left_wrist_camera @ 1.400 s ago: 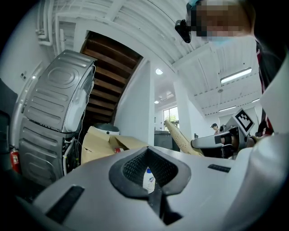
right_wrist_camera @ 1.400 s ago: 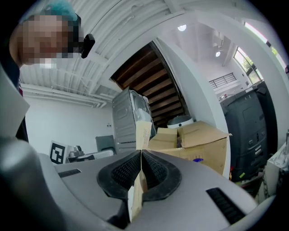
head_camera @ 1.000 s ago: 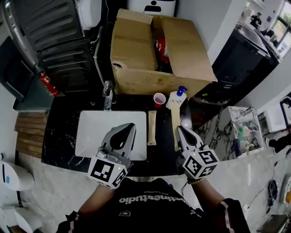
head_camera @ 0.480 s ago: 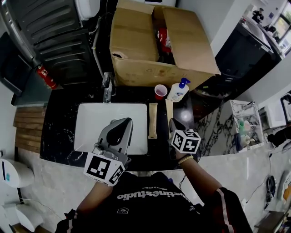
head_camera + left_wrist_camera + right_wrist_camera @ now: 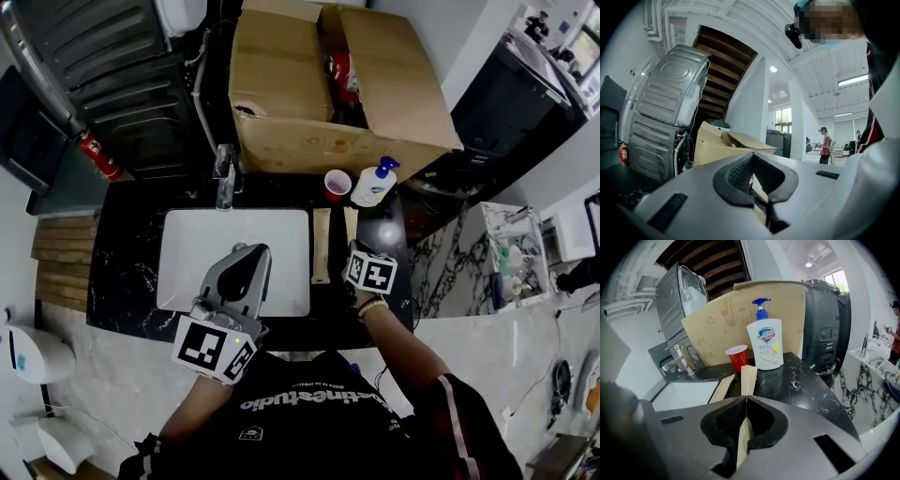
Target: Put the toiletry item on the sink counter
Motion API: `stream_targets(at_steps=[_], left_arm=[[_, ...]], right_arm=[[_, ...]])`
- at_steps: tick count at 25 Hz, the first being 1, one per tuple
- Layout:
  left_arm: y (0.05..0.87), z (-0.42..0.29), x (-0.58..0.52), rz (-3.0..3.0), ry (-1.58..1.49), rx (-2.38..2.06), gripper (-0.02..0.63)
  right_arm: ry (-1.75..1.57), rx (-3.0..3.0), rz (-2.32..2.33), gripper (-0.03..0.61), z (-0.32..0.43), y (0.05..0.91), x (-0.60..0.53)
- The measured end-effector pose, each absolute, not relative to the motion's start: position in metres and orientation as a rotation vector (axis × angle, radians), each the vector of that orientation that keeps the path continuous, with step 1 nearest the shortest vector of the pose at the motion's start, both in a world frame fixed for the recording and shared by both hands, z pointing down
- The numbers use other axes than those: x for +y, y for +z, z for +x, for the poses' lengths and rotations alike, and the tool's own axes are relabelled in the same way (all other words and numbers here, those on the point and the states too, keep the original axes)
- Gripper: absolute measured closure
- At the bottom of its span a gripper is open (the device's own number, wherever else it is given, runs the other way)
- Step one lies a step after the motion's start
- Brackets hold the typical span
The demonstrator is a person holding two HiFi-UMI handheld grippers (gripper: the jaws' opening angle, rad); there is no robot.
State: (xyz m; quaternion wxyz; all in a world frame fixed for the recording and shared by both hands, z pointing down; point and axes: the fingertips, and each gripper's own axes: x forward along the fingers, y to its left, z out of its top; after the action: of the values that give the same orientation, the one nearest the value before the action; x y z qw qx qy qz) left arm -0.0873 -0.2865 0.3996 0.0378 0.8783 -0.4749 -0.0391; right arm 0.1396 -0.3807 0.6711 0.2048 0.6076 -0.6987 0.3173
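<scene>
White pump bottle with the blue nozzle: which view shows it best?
Right gripper view: the white plastic pump bottle stands upright and large, label facing the camera, on the black marble counter beside a red plastic cup. Head view shows the bottle small, from above. Left gripper view doesn't show it.

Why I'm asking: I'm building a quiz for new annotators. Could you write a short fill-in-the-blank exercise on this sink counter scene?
The cup beside the soap bottle is ____. The bottle's pump is ____. The right gripper is shut on a tan packet; the left gripper is shut on ____.
Missing words: red; blue; nothing.
</scene>
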Motion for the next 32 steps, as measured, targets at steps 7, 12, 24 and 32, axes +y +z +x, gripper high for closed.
stream_targets(at_steps=[7,12,24,32], left_arm=[[0.403,-0.093,-0.289,2.675,-0.112,-1.476,0.6],[0.402,-0.091,-0.29,2.677,-0.111,-1.474,0.6],[0.4,-0.092,-0.289,2.676,-0.114,-1.476,0.6],[0.39,-0.089,-0.294,2.697,-0.138,-1.469,0.6]], right_arm=[[0.961,-1.947,1.706,0.535,0.139,0.677,-0.388],[1.008,-1.972,1.696,0.514,0.136,0.676,-0.39],[1.041,-2.066,1.722,0.443,0.138,0.649,-0.396],[0.911,-2.355,1.815,0.451,0.151,0.541,-0.4]])
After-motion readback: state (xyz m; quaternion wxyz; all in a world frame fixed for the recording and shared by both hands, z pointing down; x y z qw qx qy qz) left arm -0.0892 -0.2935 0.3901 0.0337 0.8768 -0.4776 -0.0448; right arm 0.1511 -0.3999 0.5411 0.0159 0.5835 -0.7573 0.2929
